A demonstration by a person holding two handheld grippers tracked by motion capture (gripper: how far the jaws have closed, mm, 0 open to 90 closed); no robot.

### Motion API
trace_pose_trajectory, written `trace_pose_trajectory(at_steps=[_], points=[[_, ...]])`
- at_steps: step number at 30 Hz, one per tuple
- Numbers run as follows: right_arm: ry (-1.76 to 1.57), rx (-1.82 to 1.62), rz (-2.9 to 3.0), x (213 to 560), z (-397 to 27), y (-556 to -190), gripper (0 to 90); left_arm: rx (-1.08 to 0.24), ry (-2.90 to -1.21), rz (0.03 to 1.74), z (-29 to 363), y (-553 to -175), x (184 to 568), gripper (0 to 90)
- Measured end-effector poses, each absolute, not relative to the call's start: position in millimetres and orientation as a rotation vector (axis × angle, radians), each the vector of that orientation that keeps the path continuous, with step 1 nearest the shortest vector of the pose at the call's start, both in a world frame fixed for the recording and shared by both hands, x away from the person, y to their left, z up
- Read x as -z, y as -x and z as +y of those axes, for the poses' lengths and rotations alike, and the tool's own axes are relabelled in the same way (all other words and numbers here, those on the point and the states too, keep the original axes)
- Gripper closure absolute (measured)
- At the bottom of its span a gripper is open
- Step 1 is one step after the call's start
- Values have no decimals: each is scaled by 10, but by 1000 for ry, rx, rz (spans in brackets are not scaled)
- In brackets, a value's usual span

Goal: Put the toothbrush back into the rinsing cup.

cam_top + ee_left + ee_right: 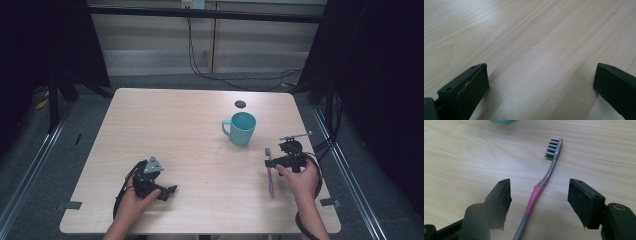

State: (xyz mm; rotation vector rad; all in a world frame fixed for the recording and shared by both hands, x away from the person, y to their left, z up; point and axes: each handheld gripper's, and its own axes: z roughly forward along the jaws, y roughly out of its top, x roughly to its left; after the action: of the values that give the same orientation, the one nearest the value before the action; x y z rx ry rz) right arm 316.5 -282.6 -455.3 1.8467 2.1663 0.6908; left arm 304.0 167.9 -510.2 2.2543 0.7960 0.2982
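A pink and grey toothbrush (270,176) lies flat on the wooden table (175,125) at the right, its bristled head pointing away from the person. In the right gripper view the toothbrush (537,192) runs up between the two black jaws of my right gripper (540,189), which stand on either side of its handle with a gap on each side. That gripper (273,162) is open and sits low over the brush. My left gripper (167,192) rests at the front left, held in a hand; its jaws (540,75) stand wide apart over bare wood.
A teal mug (242,128) stands upright behind the toothbrush, handle to the left; its base edge (501,121) shows at the top of the right gripper view. A small dark round spot (240,104) marks the table farther back. Black cables trail off the right edge.
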Motion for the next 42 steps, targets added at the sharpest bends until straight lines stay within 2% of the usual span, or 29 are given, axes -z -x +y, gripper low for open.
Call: trace_pose_trajectory(at_steps=[4,14,19,27,38,42], points=[[-1844,-674,2179,4534,-2795,-3197,344,-298,-2254,796,1679,-3040,5102,0],[-1844,-606,2220,4537,-2677,-3255,405,-299,-2254,796,1679,-3040,5102,0],[-1872,-582,2212,4555,-2690,-3262,465,-298,-2254,796,1679,-3040,5102,0],[-1896,-521,2226,4581,-2663,-3297,493,-299,-2254,796,1679,-3040,5102,0],[-1998,-427,2221,4600,-2584,-3367,618,-298,-2254,796,1679,-3040,5102,0],[-2033,-410,2215,4617,-2576,-3376,636,-298,-2254,796,1679,-3040,5102,0]])
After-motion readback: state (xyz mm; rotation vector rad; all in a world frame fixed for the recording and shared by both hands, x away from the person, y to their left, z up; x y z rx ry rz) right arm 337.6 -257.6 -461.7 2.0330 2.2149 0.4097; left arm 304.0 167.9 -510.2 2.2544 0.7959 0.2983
